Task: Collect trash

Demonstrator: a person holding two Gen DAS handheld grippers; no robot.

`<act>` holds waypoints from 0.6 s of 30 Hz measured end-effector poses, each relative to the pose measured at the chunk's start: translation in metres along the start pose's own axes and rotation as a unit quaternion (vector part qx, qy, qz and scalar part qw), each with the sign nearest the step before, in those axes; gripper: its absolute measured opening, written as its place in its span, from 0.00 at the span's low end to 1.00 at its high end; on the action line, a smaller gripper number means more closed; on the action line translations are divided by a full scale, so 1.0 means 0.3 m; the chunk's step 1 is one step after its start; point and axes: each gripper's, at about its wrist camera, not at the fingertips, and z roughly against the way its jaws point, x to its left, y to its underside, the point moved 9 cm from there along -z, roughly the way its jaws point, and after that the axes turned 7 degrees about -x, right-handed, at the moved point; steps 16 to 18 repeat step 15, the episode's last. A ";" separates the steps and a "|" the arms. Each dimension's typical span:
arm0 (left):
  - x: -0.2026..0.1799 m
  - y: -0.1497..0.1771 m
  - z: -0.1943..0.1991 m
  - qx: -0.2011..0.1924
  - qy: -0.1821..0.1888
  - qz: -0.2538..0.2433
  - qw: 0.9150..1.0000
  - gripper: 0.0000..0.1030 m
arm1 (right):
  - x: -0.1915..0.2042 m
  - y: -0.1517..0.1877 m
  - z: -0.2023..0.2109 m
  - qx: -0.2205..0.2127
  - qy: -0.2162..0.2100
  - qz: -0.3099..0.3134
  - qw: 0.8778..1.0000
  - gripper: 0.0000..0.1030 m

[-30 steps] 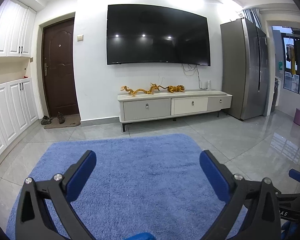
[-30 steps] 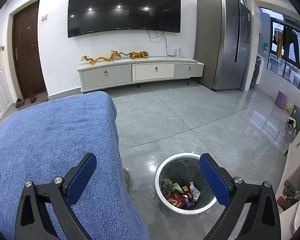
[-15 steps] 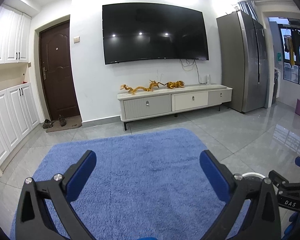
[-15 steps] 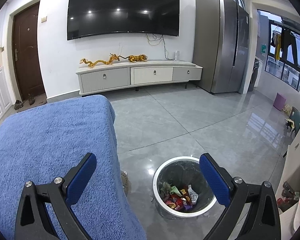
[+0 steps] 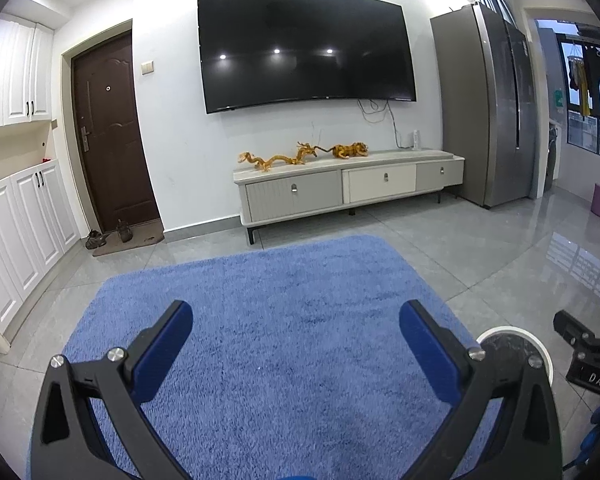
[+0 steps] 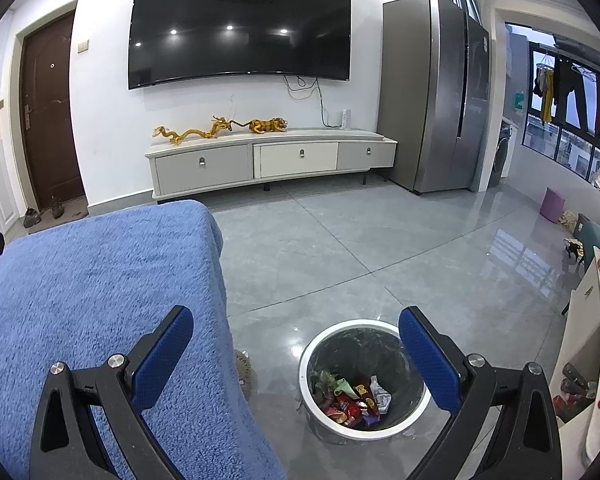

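A round white-rimmed trash bin (image 6: 364, 380) stands on the grey floor, holding several colourful wrappers (image 6: 352, 400). My right gripper (image 6: 296, 354) is open and empty, above and in front of the bin. My left gripper (image 5: 296, 354) is open and empty above the blue towel-covered surface (image 5: 280, 320). The bin's rim (image 5: 512, 332) shows at the right of the left wrist view, beside the right gripper's body (image 5: 588, 356). No loose trash shows on the blue surface.
The blue surface (image 6: 100, 280) drops off at its right edge beside the bin. A TV cabinet (image 6: 272, 162) with gold figurines stands under a wall TV (image 6: 240, 24). A fridge (image 6: 436, 92) is at the right, a brown door (image 5: 112, 136) at the left.
Both views have tilted up slightly and pulled back. The bin has come into the left wrist view at the right. Both grippers stay open and empty.
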 end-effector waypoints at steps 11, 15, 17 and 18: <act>-0.015 0.004 0.002 0.003 0.015 0.004 1.000 1.00 | 0.001 0.010 -0.002 0.001 0.005 -0.003 1.000 1.00; -0.018 0.009 -0.001 0.006 0.020 0.005 1.000 1.00 | 0.006 0.009 0.002 0.001 0.006 -0.001 1.000 1.00; -0.018 0.009 -0.001 0.006 0.020 0.005 1.000 1.00 | 0.006 0.009 0.002 0.001 0.006 -0.001 1.000 1.00; -0.018 0.009 -0.001 0.006 0.020 0.005 1.000 1.00 | 0.006 0.009 0.002 0.001 0.006 -0.001 1.000 1.00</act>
